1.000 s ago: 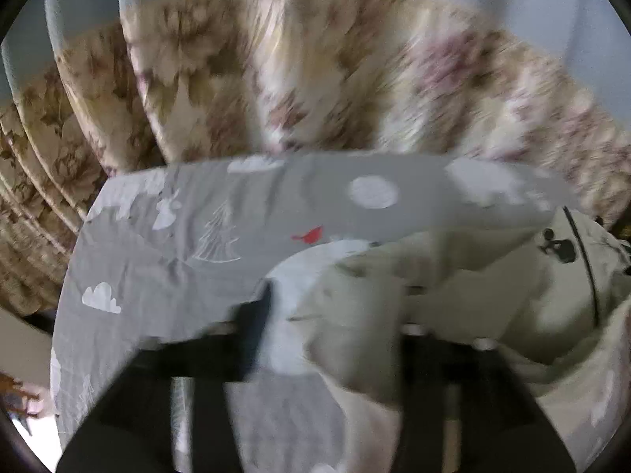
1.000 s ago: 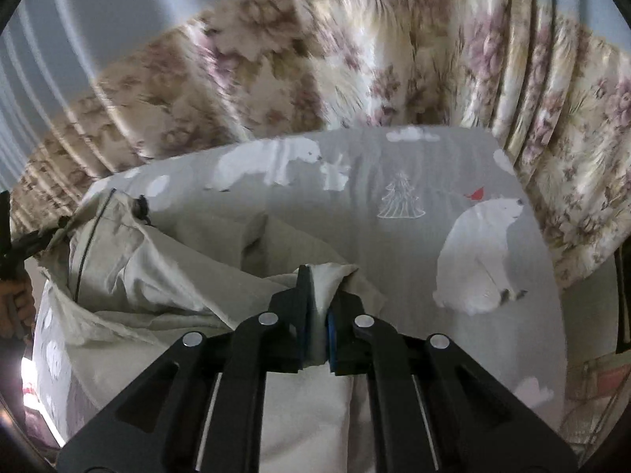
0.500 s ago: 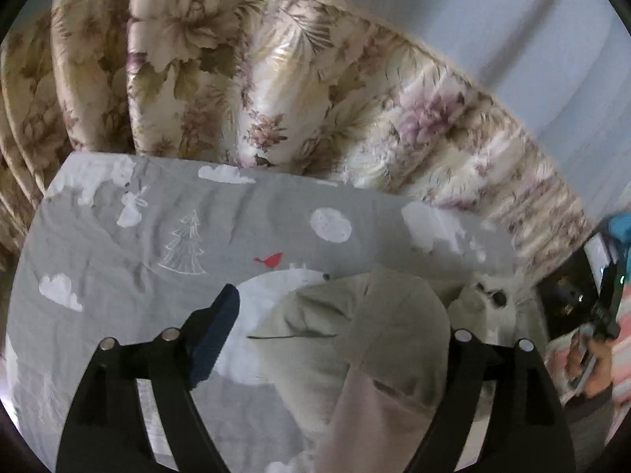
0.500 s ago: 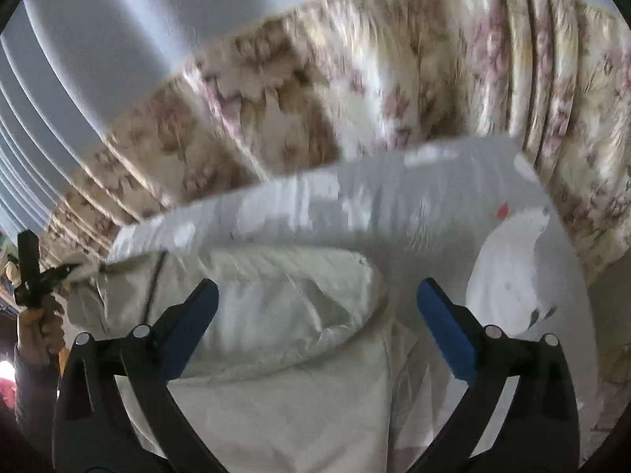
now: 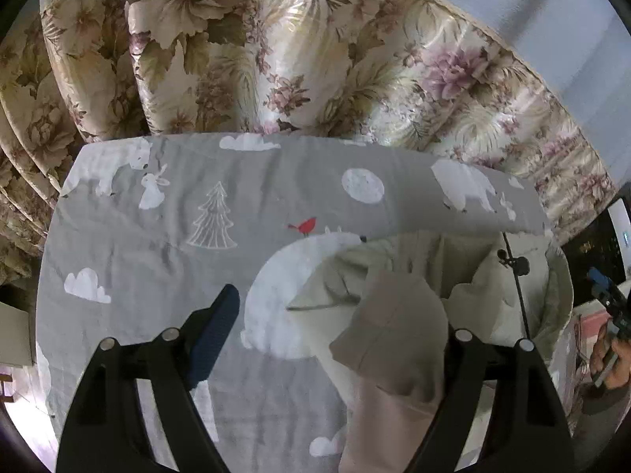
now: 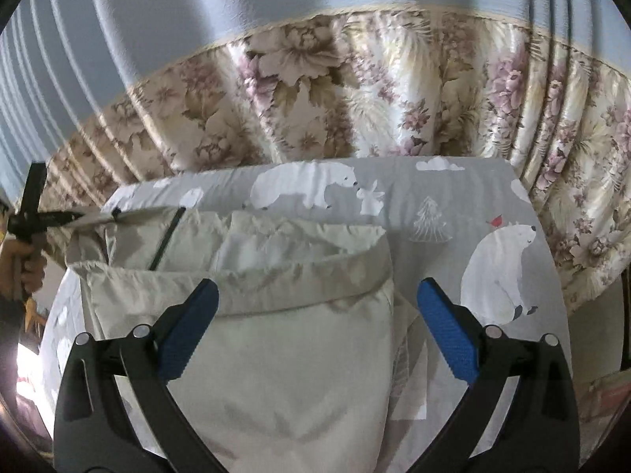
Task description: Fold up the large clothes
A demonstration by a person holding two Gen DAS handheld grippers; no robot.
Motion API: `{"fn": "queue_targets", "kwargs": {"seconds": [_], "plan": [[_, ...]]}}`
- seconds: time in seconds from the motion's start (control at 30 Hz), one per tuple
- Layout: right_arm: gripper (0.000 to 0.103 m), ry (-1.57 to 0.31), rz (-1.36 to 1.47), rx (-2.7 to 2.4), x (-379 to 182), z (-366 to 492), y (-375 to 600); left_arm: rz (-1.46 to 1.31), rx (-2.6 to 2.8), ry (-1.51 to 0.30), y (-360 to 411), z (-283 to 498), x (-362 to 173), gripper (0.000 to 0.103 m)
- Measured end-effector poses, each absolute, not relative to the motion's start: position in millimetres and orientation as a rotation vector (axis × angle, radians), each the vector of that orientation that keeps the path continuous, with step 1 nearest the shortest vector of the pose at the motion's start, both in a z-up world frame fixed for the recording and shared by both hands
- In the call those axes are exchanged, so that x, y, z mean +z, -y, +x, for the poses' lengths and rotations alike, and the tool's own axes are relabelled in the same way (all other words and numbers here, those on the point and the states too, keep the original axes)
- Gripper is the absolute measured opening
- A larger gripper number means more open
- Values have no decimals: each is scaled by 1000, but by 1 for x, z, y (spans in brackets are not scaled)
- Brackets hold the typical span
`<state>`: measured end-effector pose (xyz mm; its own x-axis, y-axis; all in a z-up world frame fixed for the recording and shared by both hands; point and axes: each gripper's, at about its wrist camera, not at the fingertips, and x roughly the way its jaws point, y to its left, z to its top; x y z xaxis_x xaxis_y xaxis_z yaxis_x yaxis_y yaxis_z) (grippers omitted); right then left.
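Garment: a large beige piece of clothing [image 6: 276, 354] lies on the bed, partly folded, one layer doubled over another with a rounded fold edge running across my right view.
Long axis: in the right view the cloth runs from between my jaws toward the curtain, its folded top edge lying crosswise; a dark zipper [image 6: 167, 238] slants near its far left corner.
Left view of garment: the same cloth [image 5: 434, 276] sits on the right part of the sheet, bunched, a fold of it draped over my right-hand finger and hiding that pad.
Right gripper [image 6: 315, 331]: my jaws stand at their widest, blue pads well apart, hanging above the cloth and clamping nothing.
Left gripper [image 5: 335, 339]: my jaws stand wide; one dark blue pad [image 5: 215, 335] is bare over the sheet; whether the hidden pad presses the cloth I cannot tell.
Surface: a grey bedsheet [image 5: 157, 268] printed with white polar bears, clouds, a fir tree, a moon and a small red bird, lightly creased.
Room: a floral curtain [image 6: 374, 90] in cream, brown and mauve hangs behind the bed, pale blue above it.
Edges: a hand [image 5: 613, 354] holding the other tool shows at the far right of the left view.
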<state>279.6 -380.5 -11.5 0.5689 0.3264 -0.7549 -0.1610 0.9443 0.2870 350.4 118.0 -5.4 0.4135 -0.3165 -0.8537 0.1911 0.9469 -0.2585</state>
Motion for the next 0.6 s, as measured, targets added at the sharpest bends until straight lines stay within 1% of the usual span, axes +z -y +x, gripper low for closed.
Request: {"fn": "queue_targets", "kwargs": {"seconds": [0.07, 0.23, 0.33, 0.43, 0.5, 0.53, 0.6], "plan": [[100, -928, 195, 275, -16, 278, 382, -166, -335, -1100, -121, 341, -6, 82], [100, -919, 267, 313, -20, 274, 382, -267, -377, -1019, -112, 309, -3, 82], [100, -917, 276, 327, -22, 270, 376, -381, -414, -1007, -99, 276, -13, 84], [100, -927, 271, 343, -28, 264, 369, -406, -453, -965, -89, 246, -15, 87], [100, -924, 261, 340, -30, 258, 366, -308, -428, -906, -77, 223, -10, 87], [100, -918, 255, 340, -30, 254, 365, -206, -394, -861, -70, 209, -5, 87], [100, -901, 241, 342, -31, 247, 361, -144, -364, -777, -68, 193, 5, 88]]}}
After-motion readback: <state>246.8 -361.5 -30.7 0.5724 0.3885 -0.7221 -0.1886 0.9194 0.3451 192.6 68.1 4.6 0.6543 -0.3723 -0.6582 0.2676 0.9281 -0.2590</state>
